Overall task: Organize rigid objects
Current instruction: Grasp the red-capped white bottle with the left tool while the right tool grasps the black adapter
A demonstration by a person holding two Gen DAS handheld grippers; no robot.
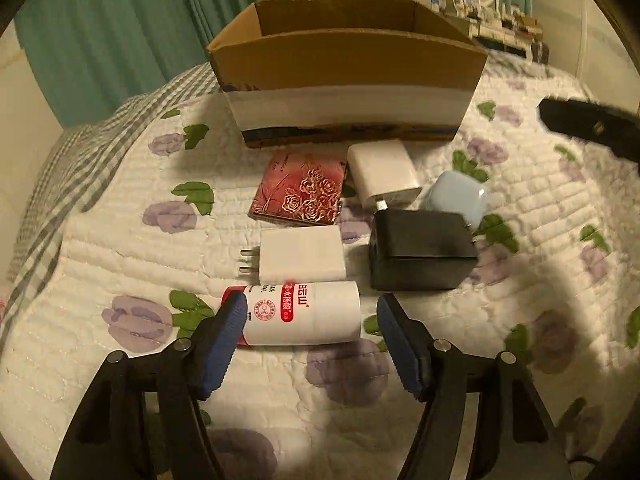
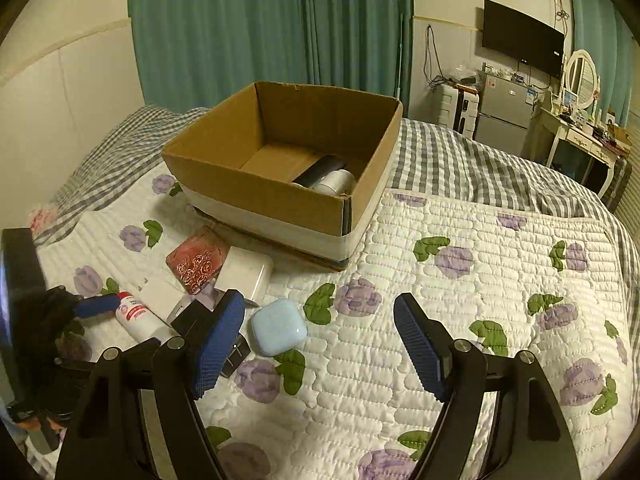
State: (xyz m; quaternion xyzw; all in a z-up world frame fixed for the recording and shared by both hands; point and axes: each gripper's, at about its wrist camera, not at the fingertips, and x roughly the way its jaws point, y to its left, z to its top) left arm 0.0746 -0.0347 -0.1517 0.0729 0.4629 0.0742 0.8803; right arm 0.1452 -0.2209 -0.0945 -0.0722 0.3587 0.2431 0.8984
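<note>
L gripper [image 1: 308, 312] is low over the floral quilt [image 1: 520, 208], jaws wide, straddling a white bottle w/ red cap [image 1: 304, 314] lying on its side. The L pad [image 1: 234, 316] sits at the cap end, can't tell if it touches; the R pad stands clear of the bottle's base. No squeeze on it.

Just beyond the bottle: white plug adapter [image 1: 302, 254], prongs pointing left, w/ a black adapter [image 1: 420, 250] beside it. Further on, a red rose-pattern box [image 1: 300, 188], a second white charger [image 1: 382, 172] and a pale blue earbud case [image 1: 458, 196]. All sit near the front wall of the open cardboard box [image 1: 348, 68], which stands toward the quilt's far edge.

R gripper [image 2: 320, 306] hovers over bare quilt just right of the blue case, jaws wide, nothing btw them. Inside the box: a white cylinder [image 2: 336, 182] and a dark item, unclear what.
</note>
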